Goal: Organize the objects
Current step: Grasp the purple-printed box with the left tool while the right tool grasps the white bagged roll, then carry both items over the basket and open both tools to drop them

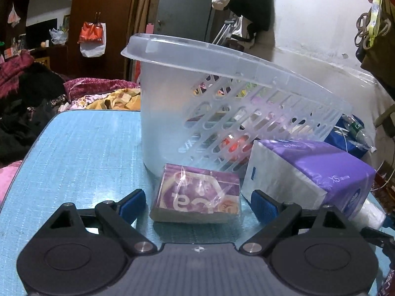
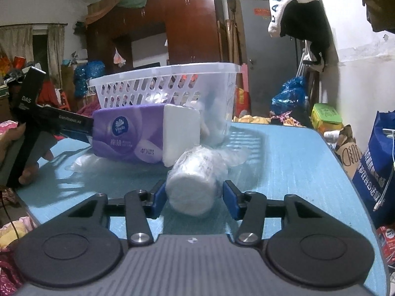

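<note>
A small purple wrapped pack [image 1: 197,194] lies on the blue table [image 1: 81,153], just in front of the translucent white basket [image 1: 222,113]. My left gripper [image 1: 198,204] stands open around the pack, with a gap at each blue pad. To its right lies a larger purple tissue pack [image 1: 316,172]. In the right wrist view a white tissue roll in clear wrap [image 2: 197,180] lies on the table [image 2: 296,162], and my right gripper [image 2: 195,194] is shut on it, a pad against each side. Behind it are the purple tissue pack [image 2: 128,133] and the basket [image 2: 167,83].
A hand [image 2: 14,143] holds the left gripper's black body [image 2: 49,120] at the table's left edge. A blue bag [image 2: 380,162] and boxes stand off the right edge. Clothes and bedding [image 1: 32,93] pile up beyond the far left. Loose clear wrap [image 2: 84,165] lies by the tissue pack.
</note>
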`<action>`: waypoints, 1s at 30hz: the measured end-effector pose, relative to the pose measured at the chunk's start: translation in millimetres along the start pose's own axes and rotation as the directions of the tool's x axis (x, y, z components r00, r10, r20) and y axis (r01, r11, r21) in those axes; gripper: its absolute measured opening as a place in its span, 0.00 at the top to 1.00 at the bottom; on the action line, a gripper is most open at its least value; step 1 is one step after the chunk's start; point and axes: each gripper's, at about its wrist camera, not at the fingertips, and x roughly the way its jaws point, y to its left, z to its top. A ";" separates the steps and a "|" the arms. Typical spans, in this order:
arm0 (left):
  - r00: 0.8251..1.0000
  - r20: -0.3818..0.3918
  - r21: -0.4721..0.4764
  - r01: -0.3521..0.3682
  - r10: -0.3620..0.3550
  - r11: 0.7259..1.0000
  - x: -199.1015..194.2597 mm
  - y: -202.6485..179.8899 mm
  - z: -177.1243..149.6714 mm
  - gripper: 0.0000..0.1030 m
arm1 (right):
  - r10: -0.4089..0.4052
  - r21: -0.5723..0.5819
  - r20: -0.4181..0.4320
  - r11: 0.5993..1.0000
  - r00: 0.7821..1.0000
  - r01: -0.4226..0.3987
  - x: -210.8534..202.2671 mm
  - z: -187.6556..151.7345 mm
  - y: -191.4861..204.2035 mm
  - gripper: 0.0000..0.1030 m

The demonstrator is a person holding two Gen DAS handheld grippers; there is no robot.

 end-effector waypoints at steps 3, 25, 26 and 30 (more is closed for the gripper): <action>1.000 0.010 0.016 -0.024 0.024 1.000 -0.5 1.1 -0.2 0.27 | 0.006 -0.008 0.014 1.000 1.000 -0.006 -3.7 0.0 2.9 0.50; 0.930 0.366 0.093 -0.008 -0.026 0.996 -121.3 -33.6 26.0 0.27 | 0.025 -0.161 0.295 0.987 0.955 0.024 -48.2 48.7 18.5 0.51; 0.927 0.374 0.098 -0.013 -0.025 0.995 -123.0 -38.0 37.6 0.27 | 0.037 -0.172 0.300 0.985 0.953 0.016 -46.0 63.5 19.8 0.51; 0.949 0.316 0.113 -0.029 -0.008 0.993 -99.2 -55.0 94.5 0.27 | 0.050 -0.179 0.228 0.984 0.973 -0.008 -7.9 127.1 21.5 0.51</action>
